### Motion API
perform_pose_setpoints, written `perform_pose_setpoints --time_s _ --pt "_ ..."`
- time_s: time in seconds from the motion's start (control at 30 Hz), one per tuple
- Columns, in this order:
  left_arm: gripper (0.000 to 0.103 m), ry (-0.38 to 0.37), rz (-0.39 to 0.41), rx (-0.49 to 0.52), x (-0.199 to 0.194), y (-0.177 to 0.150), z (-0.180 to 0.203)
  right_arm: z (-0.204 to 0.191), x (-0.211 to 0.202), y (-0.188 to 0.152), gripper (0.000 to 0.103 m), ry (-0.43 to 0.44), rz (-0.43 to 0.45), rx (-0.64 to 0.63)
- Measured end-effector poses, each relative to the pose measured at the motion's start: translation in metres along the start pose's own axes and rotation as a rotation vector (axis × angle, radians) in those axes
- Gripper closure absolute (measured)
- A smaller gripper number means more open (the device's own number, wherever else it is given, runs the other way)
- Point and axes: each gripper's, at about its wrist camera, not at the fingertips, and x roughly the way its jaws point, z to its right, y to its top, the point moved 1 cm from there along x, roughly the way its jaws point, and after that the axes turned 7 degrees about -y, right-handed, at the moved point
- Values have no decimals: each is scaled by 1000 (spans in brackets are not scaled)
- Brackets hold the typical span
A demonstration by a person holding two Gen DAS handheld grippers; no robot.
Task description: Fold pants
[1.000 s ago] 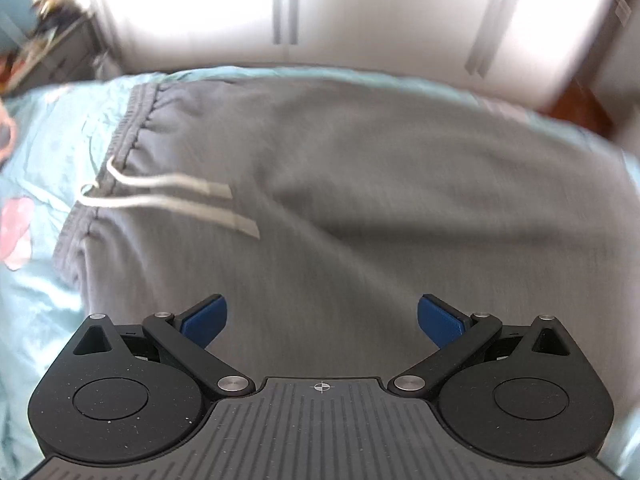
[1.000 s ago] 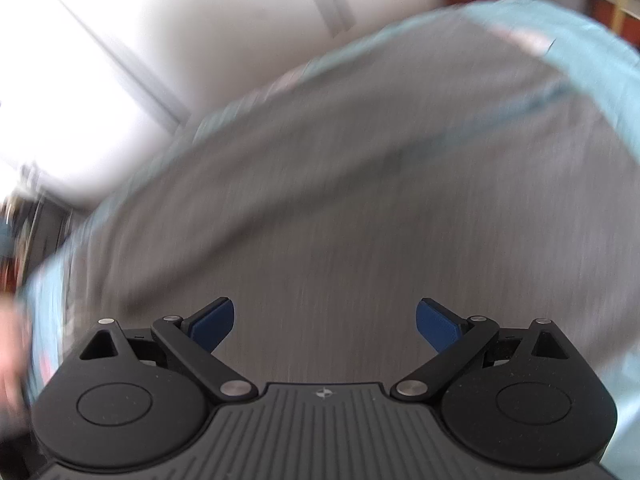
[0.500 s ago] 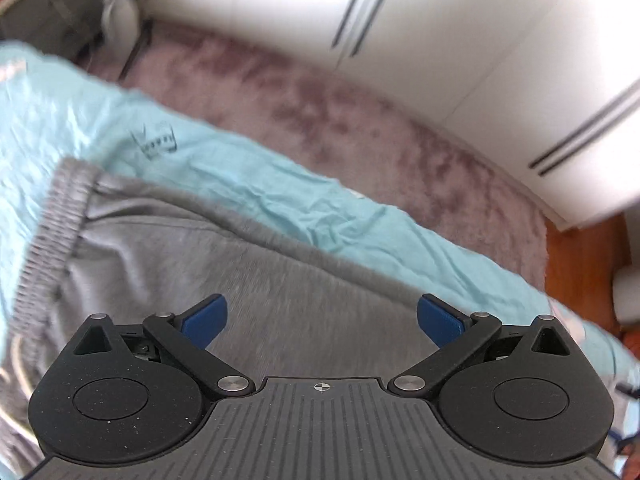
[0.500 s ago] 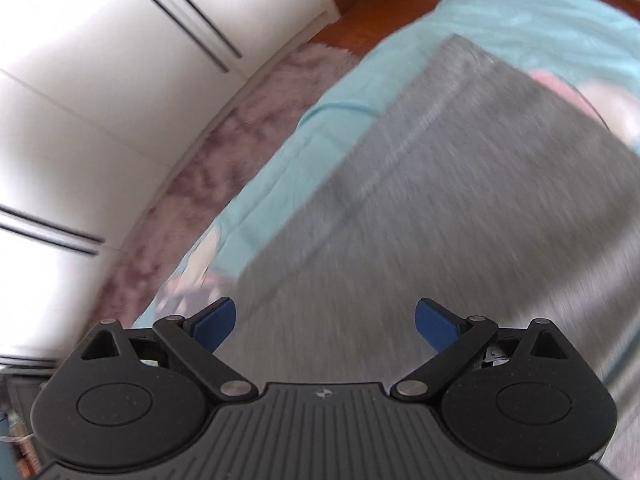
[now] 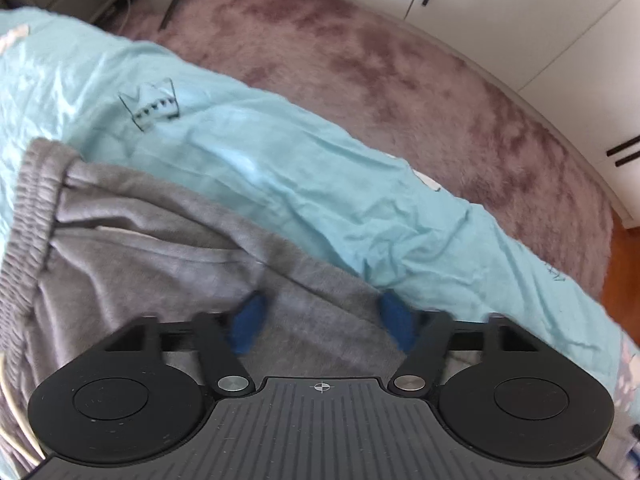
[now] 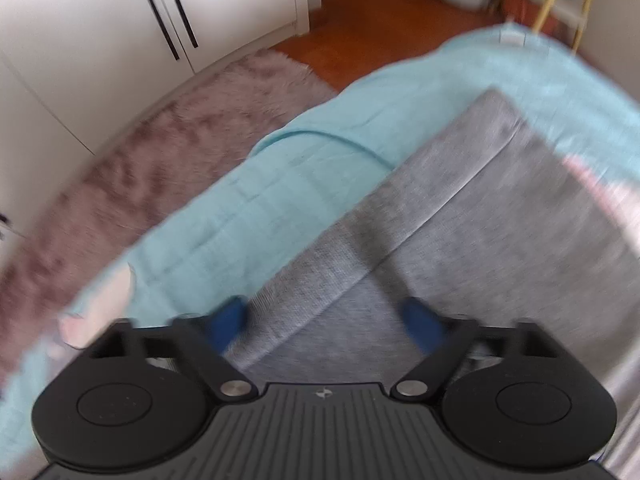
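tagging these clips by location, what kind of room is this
Most likely a bedroom: grey sweatpants lie on a light blue bedsheet, beside a shaggy mauve rug and white wardrobe doors.

Light blue bedsheet point(image 5: 280, 168) with crown print point(image 5: 152, 106); mauve shaggy rug point(image 5: 400, 72) beside white wardrobe doors point(image 6: 100, 20).

Both grippers' fingers point(image 5: 250, 326) point(image 6: 226, 322) spread apart.

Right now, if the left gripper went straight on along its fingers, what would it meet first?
Probably the far edge of the grey pants, which lies between the open left gripper fingers. Beyond it comes the turquoise bedsheet. Depth is hard to judge.
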Motion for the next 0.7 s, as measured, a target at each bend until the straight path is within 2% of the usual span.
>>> perform_pose_setpoints --time_s 0.03,0.07,0.1,0.13,0.2,0.37,0.47,0.57,0.63,0.67,0.7 --pt "68 -11 14 20 -3 -4 -2 -3 -4 -2 63 0 29 -32" --pt "77 -35 22 29 -7 -8 -6 -4 -9 -7 74 15 63 -79" --pt "90 -71 18 14 -11 -8 -9 -5 -12 -12 91 19 82 -123" --pt "95 -105 21 -10 -16 -11 -16 -4 -16 -16 96 24 89 -156" --pt "99 -130 32 -22 -28 -20 -25 7 -26 -23 98 67 96 -148" --pt "102 -225 108 34 -74 -64 -49 64 -65 -40 99 294 143 -9" --pt "102 -288 149 94 -110 -115 -78 117 -88 -72 99 423 167 66" --pt "102 -329 149 143 -140 -176 -116 182 -109 -122 99 544 183 130" --pt "99 -298 140 160 -142 -186 -130 219 -114 -158 101 561 163 145" --pt "96 -284 137 159 -141 -184 -133 235 -112 -173 103 539 157 152" --pt "84 -258 146 116 -139 -179 -135 243 -110 -182 103 493 160 149"
